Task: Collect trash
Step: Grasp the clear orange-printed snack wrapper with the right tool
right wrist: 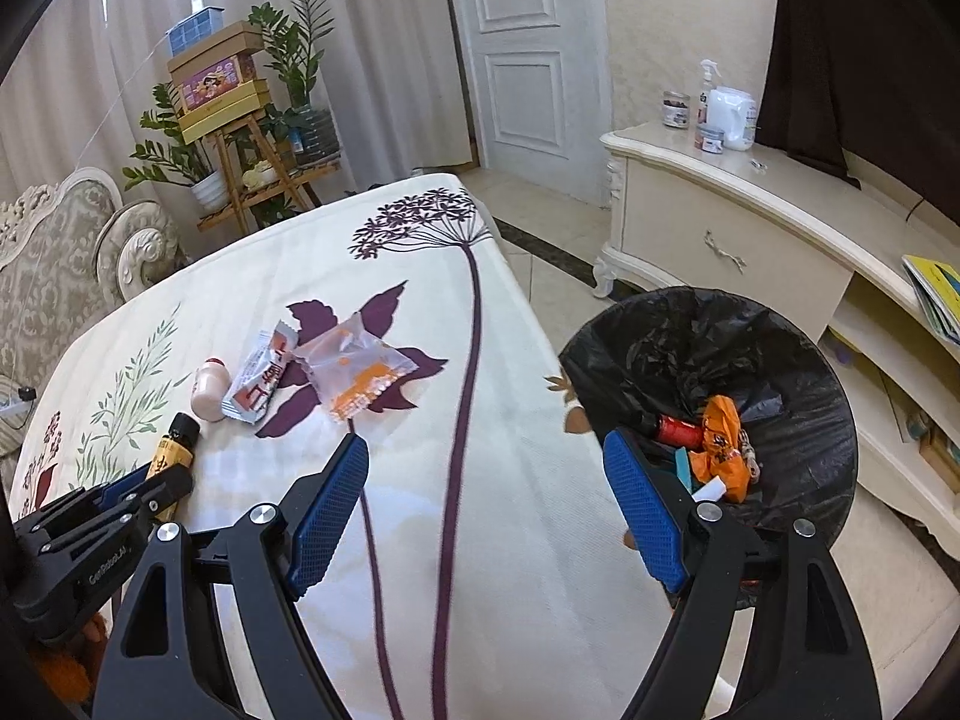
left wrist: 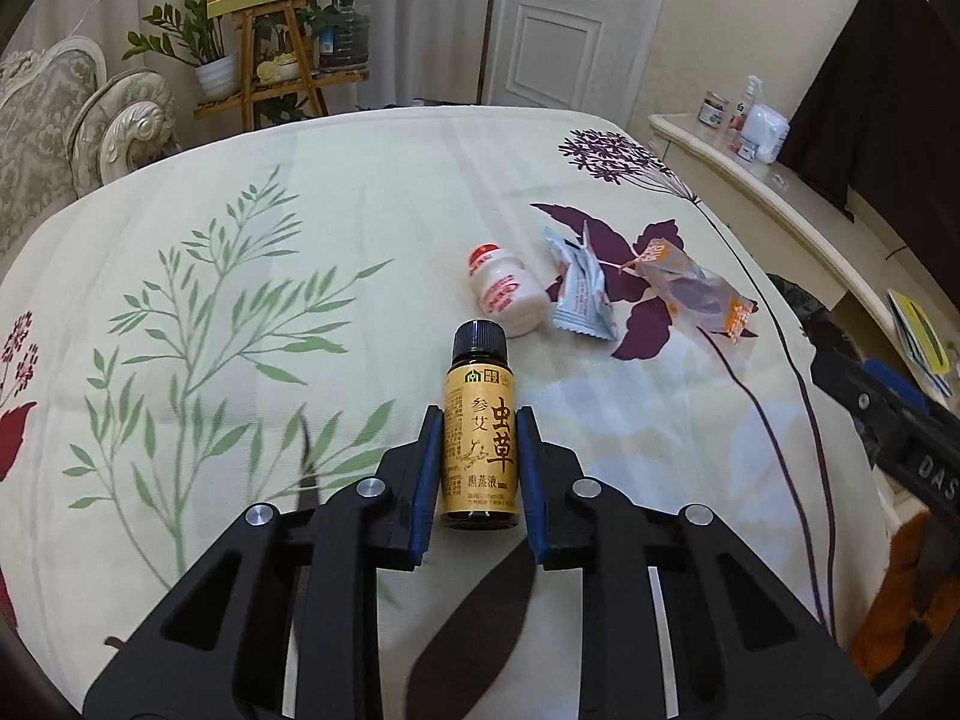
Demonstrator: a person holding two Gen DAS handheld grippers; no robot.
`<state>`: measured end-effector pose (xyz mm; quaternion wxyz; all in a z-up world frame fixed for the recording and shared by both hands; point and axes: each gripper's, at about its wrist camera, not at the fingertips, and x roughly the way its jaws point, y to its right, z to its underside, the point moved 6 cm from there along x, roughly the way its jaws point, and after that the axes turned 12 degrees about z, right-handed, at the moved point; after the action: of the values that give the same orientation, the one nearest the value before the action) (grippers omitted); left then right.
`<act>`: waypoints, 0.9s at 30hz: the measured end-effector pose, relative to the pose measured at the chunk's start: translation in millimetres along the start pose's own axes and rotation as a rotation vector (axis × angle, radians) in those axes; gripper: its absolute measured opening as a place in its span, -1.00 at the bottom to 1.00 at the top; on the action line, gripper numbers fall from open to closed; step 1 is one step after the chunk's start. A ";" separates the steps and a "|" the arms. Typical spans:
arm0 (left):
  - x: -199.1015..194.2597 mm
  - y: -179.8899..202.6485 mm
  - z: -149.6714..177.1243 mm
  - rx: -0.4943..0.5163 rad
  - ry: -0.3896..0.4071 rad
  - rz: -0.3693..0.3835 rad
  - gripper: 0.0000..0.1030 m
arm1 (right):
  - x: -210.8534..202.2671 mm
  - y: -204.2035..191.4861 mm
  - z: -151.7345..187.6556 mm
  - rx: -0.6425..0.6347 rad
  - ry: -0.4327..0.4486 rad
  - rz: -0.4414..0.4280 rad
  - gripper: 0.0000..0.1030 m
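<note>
My left gripper [left wrist: 479,420] is shut on a brown bottle with a gold label [left wrist: 479,450] and a black cap, over the floral tablecloth [left wrist: 300,210]. Beyond it lie a small white yogurt bottle [left wrist: 504,291], a grey wrapper [left wrist: 579,288] and a clear orange wrapper [left wrist: 696,291]. My right gripper [right wrist: 486,450] is open and empty at the table's right edge, next to a bin with a black bag [right wrist: 714,396] holding orange and red trash. The right wrist view also shows the gold bottle [right wrist: 171,453], yogurt bottle [right wrist: 210,390] and wrappers [right wrist: 354,372].
A cream cabinet [right wrist: 720,228] with jars and a spray bottle stands behind the bin. A sofa [left wrist: 72,120], a wooden plant stand [left wrist: 276,72] and a white door [left wrist: 570,18] lie beyond the table. The right gripper shows at the right edge of the left wrist view [left wrist: 888,414].
</note>
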<state>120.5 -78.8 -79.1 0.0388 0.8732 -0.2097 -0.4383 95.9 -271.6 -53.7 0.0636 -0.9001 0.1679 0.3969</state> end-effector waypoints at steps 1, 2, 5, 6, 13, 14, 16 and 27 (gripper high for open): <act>-1.8 -1.3 -0.1 0.002 0.003 -0.002 -0.54 | 0.0 -1.7 -0.2 -0.005 0.000 0.000 0.52; -5.7 -3.9 1.2 0.007 0.009 -0.008 -0.54 | 0.7 -4.3 -0.4 -0.010 -0.001 -0.001 0.52; -14.5 -11.3 3.7 0.012 0.021 -0.020 -0.54 | 3.0 -14.2 -2.1 -0.026 -0.006 -0.008 0.52; -17.4 -13.8 4.0 0.009 0.025 -0.022 -0.54 | 4.3 -18.6 -3.7 -0.036 -0.006 -0.008 0.52; -31.8 -44.5 0.2 -0.033 0.054 -0.049 -0.55 | 16.0 -47.8 -18.3 -0.095 -0.008 -0.016 0.43; -33.4 -49.5 -0.8 -0.039 0.058 -0.053 -0.55 | 19.0 -52.0 -20.2 -0.104 -0.012 -0.017 0.43; -35.3 -57.3 -1.6 -0.047 0.063 -0.060 -0.55 | 24.4 -58.9 -22.4 -0.120 -0.020 -0.016 0.35; -33.5 -79.3 -0.8 -0.070 0.065 -0.076 -0.54 | 43.1 -79.8 -16.3 -0.177 -0.079 -0.011 -0.32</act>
<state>129.7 6.5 -73.5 0.0594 0.8925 -0.1594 -0.4177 162.5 -211.9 -75.8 -0.0073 -0.8868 0.1245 0.4450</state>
